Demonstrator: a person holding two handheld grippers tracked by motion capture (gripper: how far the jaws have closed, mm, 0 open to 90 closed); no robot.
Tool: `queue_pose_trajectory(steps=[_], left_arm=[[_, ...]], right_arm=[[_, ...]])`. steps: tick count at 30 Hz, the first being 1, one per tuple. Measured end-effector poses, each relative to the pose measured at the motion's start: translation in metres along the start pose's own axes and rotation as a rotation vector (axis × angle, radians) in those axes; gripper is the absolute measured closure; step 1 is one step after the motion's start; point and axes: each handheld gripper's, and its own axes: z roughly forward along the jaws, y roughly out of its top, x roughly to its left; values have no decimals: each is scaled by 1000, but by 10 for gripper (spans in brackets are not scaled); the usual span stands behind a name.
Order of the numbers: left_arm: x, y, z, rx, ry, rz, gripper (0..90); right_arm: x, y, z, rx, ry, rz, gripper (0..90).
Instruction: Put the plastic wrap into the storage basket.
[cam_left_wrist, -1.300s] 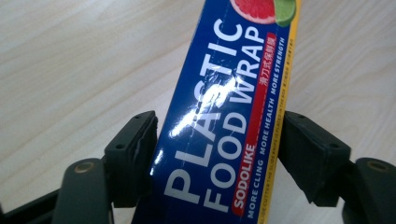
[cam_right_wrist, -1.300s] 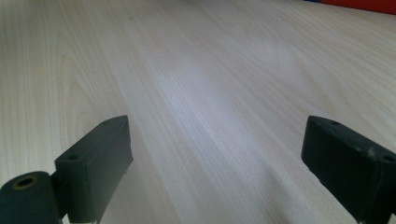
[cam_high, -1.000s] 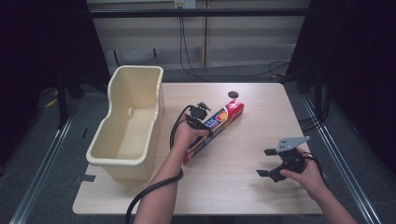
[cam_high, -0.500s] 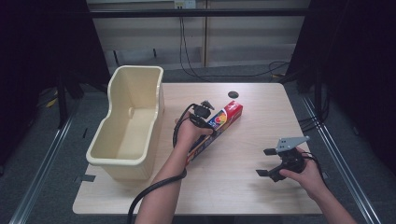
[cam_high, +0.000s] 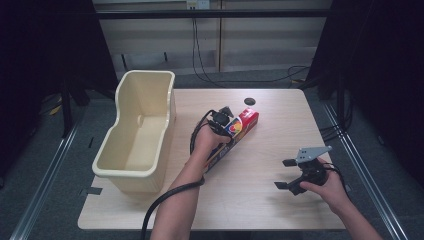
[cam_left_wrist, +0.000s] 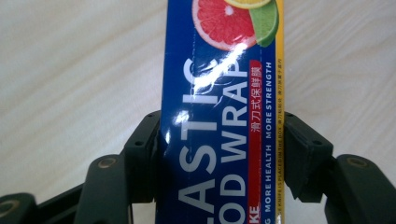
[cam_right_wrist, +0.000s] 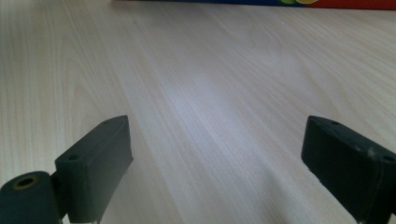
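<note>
A long blue and red plastic food wrap box (cam_high: 246, 120) lies slantwise on the middle of the wooden table (cam_high: 265, 210). My left gripper (cam_high: 224, 129) comes down on it from above, the hand covering the box's middle. In the left gripper view both black jaws press the sides of the box (cam_left_wrist: 219, 84), so the left gripper (cam_left_wrist: 222, 140) is shut on it. My right gripper (cam_high: 284, 174) hovers low over bare wood at the front right, jaws wide apart. Nothing lies between the right gripper (cam_right_wrist: 217, 140) jaws, and the box's edge (cam_right_wrist: 243, 2) runs along the top of that view.
A deep cream plastic tub (cam_high: 120, 170) stands along the table's left side, overhanging the edge. A small black round disc (cam_high: 249, 101) sits on the wood behind the box. Cables trail on the floor behind the table.
My left gripper has shifted a little along the box towards its red end. The right gripper has stayed where it was.
</note>
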Motion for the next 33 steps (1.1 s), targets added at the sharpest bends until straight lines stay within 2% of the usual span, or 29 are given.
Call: queue_pose_trajectory(steps=[5, 9, 13, 15, 16, 17, 18, 20, 23, 33], left_arm=[[-3, -1, -6, 30, -31, -25, 406], [-4, -2, -18, 64, -50, -61, 407], [-4, -2, -32, 99, -63, -71, 408], [-4, -3, -38, 102, -62, -67, 408], [-4, -3, -47, 107, -67, -59, 408], [-4, -3, -47, 107, -67, -59, 408], [-4, -3, -54, 102, -71, -80, 408], [-4, -3, -60, 107, -72, -90, 408], [-4, -2, -71, 115, -69, -78, 408], [-3, -1, -97, 128, -87, -96, 408]], right_arm=[[0, 0, 0, -3, 1, 0, 83], [0, 0, 0, -3, 0, 1, 82], [0, 0, -1, -7, 1, 2, 82], [0, 0, -1, -7, 1, 3, 82], [0, 0, 0, -7, 1, 2, 82], [0, 0, 0, -7, 1, 2, 82], [0, 0, 0, -7, 3, 0, 82], [0, 0, 0, -6, 2, 3, 82], [0, 1, 0, -10, -1, 1, 82], [0, 1, 0, -11, -1, -6, 82]])
